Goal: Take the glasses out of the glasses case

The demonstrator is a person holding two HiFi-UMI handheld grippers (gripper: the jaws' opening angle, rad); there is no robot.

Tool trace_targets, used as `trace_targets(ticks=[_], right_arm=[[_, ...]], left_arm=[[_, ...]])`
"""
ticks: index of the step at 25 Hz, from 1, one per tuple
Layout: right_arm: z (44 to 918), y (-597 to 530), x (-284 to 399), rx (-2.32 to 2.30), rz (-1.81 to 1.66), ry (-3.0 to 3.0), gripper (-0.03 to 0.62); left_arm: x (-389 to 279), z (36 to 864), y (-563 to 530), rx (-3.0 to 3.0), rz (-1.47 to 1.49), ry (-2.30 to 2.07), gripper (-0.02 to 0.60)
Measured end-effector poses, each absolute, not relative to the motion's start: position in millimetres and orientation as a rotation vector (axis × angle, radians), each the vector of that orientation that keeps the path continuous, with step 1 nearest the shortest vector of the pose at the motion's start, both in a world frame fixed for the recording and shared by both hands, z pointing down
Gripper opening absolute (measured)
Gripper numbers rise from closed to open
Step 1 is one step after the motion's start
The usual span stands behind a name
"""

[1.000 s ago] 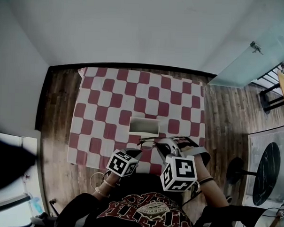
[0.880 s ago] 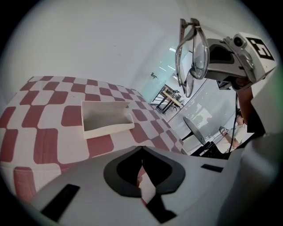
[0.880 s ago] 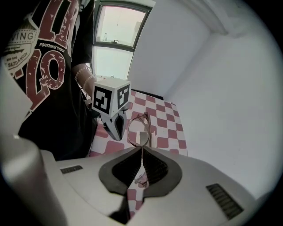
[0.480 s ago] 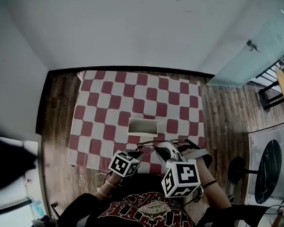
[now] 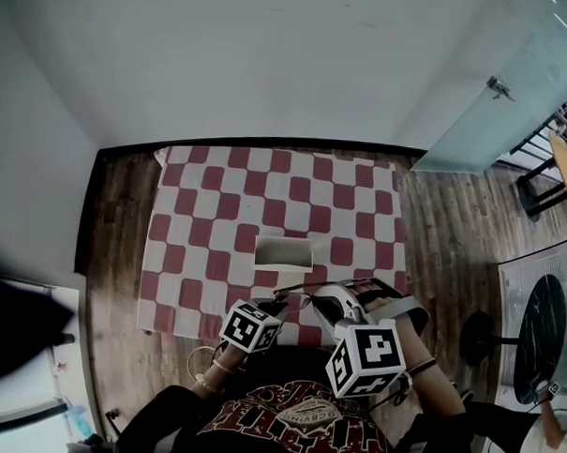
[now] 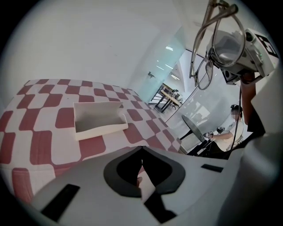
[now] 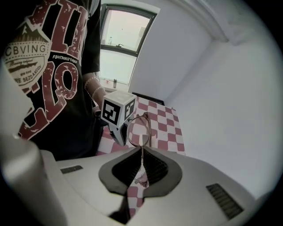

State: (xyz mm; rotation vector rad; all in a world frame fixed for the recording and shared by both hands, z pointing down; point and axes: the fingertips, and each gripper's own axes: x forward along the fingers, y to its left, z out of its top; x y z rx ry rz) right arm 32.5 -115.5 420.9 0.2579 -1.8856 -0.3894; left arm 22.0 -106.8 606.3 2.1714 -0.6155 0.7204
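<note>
The white glasses case (image 5: 282, 253) lies open and empty on the red-and-white checked tablecloth (image 5: 199, 236); it also shows in the left gripper view (image 6: 98, 118). The thin-framed glasses (image 5: 295, 292) hang in the air over the table's near edge. My right gripper (image 5: 313, 299) is shut on one temple arm, and the lenses (image 7: 139, 128) stand just past its jaws (image 7: 141, 152). My left gripper (image 5: 276, 311) is beside it with its jaws (image 6: 141, 149) shut and apparently holding nothing. From there the glasses (image 6: 212, 48) appear high at the right.
The table stands on a wooden floor (image 5: 452, 228) against a white wall. A glass door (image 5: 495, 117) is at the right, with a round black table (image 5: 542, 326) beyond. The person's dark printed shirt (image 7: 44, 66) fills the left of the right gripper view.
Both grippers and the glasses have drifted slightly toward the person. The case has not moved.
</note>
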Motion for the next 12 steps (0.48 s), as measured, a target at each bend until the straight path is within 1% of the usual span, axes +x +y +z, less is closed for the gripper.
trace_targets(ticks=[12], right_arm=[[417,-105,47,0.276,-0.395,-1.917,0.029]], left_arm=[[30,599,-100,2.212,0.772,-0.641,0.009]])
